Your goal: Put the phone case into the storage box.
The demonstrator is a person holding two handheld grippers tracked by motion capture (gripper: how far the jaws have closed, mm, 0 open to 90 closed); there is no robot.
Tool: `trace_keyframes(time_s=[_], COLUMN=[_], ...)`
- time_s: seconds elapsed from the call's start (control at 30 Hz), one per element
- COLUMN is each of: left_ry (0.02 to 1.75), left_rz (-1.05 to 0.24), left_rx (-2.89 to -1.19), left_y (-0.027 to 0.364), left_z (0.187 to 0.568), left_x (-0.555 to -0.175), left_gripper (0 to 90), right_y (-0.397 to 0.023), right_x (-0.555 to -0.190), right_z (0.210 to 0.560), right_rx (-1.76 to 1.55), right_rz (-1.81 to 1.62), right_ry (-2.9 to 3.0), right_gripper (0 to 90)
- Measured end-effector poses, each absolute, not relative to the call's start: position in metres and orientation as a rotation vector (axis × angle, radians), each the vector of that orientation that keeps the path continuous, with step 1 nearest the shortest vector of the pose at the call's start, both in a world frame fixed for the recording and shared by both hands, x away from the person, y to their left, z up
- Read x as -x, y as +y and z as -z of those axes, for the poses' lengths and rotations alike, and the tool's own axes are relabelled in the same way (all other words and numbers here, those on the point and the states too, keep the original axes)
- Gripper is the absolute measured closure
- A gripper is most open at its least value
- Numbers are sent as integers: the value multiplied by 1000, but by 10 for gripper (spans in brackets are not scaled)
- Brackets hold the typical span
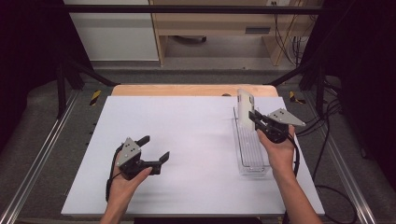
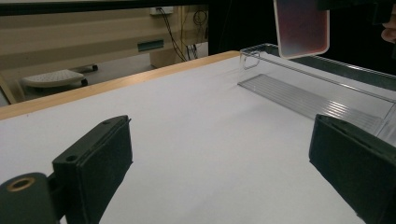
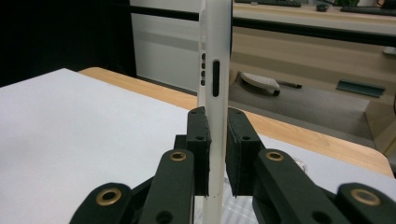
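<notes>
- Right gripper [image 1: 254, 120] clamped on a thin white phone case [image 1: 246, 106], held upright on edge above the far end of a clear plastic tray [image 1: 252, 163], at the right side of the tabletop [image 1: 187, 140].
- Seen along the right gripper's own jaws: pads pressed flat on both faces of the phone case [image 3: 215, 70], gripping only its lower part, most of it standing free above.
- Left gripper [image 1: 155, 148] low over the left half of the tabletop, jaws spread wide, nothing between them, well apart from the tray.
- Likely risk: with so short a hold near the bottom edge, possible pivoting or slipping of the case between the pads during lowering.
- Further risk: a tilted descent catching a corner of the case on the tray's thin wall [image 2: 322, 77], tipping or shoving the light tray, with no second gripper steadying it.
- Also possible: case dropped from height, bouncing out of the shallow tray onto the tabletop.
- Surface: plain white sheet over a light wooden board, wood edge [image 1: 187, 89] showing along the far side; smooth, bare apart from the tray.
- Room: black metal frame around the table, grey carpet, pale wooden furniture and hanging cables [image 1: 287, 37] beyond, dark curtains at both sides.
</notes>
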State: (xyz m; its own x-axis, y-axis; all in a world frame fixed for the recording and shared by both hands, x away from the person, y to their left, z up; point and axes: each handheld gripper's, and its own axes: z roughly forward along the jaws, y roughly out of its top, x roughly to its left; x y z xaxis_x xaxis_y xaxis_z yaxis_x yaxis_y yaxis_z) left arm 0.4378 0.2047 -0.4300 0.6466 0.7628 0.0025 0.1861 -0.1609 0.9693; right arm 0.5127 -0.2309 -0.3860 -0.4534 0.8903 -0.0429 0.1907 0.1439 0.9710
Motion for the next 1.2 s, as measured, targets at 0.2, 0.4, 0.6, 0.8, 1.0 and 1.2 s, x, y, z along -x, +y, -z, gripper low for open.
trace_keyframes(time_s=[0.2,0.4,0.6,0.8,1.0,1.2], left_ry=[789,817,832,833,835,841], left_rz=[-648,-645,-639,-640,-636,-634], left_rx=[-1667,-1659,-1650,-1658,-1658,-1659], left_y=[213,219,222,223,224,224], left_z=[440,450,456,459,460,461], left_x=[-435,-435,-433,-433,-433,-433], left_gripper=[51,49,49,49,49,49], right_y=[-231,-234,-230,-225,-223,-222], right_x=[-534,-553,-565,-572,-576,-578], right_z=[391,397,401,403,405,404], right_rx=[-1117,-1198,-1251,-1290,-1315,-1326], right_rz=[-1309,-1281,-1266,-1238,-1226,-1230], right_ry=[1766,1779,1789,1805,1822,1819], right_gripper=[812,812,812,811,811,811])
